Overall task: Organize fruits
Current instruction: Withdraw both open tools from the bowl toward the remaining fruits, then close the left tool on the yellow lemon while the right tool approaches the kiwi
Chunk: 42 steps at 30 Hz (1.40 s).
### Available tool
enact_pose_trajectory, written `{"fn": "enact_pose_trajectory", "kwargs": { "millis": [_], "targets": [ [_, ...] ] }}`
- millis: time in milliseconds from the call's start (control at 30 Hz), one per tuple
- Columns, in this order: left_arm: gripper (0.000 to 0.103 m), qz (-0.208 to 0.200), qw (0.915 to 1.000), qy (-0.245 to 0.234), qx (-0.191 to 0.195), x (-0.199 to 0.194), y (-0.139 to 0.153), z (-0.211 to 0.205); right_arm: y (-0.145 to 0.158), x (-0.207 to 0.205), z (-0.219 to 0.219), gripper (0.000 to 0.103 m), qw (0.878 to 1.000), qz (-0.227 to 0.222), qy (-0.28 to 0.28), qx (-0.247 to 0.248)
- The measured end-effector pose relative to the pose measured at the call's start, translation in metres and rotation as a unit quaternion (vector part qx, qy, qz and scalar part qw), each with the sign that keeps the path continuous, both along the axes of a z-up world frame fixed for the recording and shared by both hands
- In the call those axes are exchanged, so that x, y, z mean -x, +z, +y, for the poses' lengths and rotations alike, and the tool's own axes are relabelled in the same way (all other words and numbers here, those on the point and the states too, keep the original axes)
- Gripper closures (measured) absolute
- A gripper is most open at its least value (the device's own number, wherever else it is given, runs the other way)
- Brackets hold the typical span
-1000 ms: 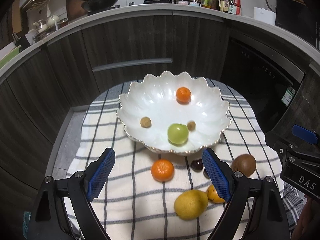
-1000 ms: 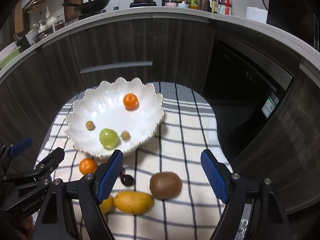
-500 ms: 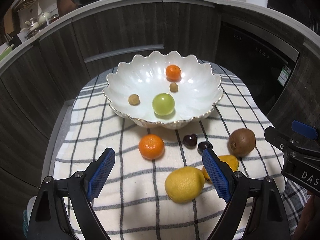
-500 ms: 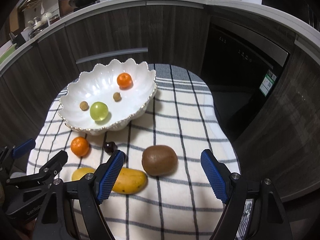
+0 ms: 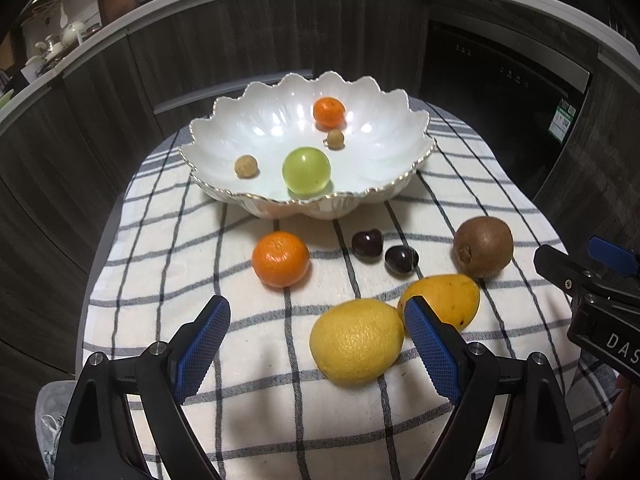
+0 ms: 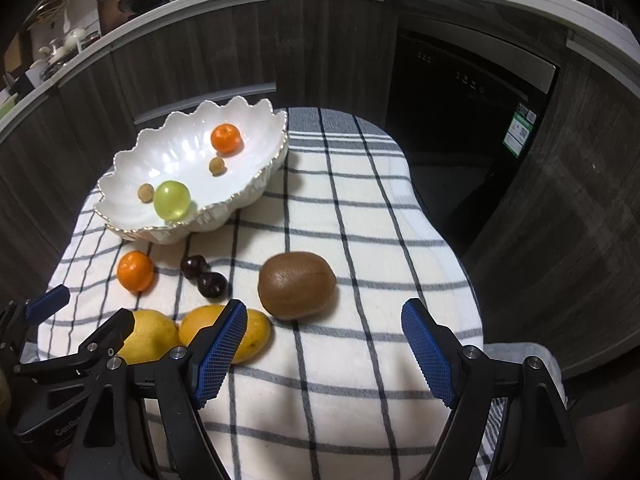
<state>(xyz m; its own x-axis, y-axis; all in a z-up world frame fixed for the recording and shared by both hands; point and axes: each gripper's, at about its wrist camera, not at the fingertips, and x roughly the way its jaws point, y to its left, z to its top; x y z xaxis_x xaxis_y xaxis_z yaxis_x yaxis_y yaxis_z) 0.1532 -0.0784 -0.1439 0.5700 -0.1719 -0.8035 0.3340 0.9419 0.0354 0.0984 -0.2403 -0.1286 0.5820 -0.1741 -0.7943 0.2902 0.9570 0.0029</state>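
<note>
- Cloth (image 5: 280,420), white with dark checks, covers the whole small table in front of dark wooden cabinets (image 5: 240,40).
- Bowl (image 5: 400,148), white and scalloped with a gilt rim, sits at the cloth's far edge; inside lie a green grape (image 5: 306,170), a small orange (image 5: 329,112) and two little tan fruits, one to the left of the grape (image 5: 245,166), one beside the orange (image 5: 335,138).
- Left gripper (image 5: 316,344) hangs over the near part of the cloth, its blue pads (image 5: 202,350) wide apart and gripping nothing; the lemon sits just ahead of its right pad.
- Right gripper (image 6: 324,344) hangs above the near right part, its fingers spread and empty.
- Lemon (image 5: 356,340) lies near the front edge, touching a mango (image 5: 448,298).
- Kiwi (image 6: 297,285) rests right of the mango, toward the cloth's right edge.
- Second orange (image 5: 281,259) lies alone just in front of the bowl.
- Two dark cherries (image 5: 384,251) sit side by side between that orange and the kiwi.
</note>
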Motion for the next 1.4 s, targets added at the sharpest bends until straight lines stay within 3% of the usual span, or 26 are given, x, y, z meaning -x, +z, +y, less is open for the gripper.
{"fn": "enact_pose_trajectory", "kwargs": {
  "millis": [867,1200,1400],
  "targets": [
    [0.016,0.044,0.9985,-0.031,-0.013,0.000,-0.048,-0.012,-0.028,0.006,-0.001,0.023,1.000,0.026,-0.014,0.003],
    [0.042,0.059,0.9972,-0.046,0.000,-0.005,-0.057,-0.016,-0.035,0.004,0.000,0.023,0.999,0.036,-0.012,0.007],
    [0.044,0.059,0.9971,-0.048,0.009,-0.004,-0.056,-0.015,-0.034,0.004,0.000,0.023,0.999,0.036,-0.012,0.008]
  ]
}}
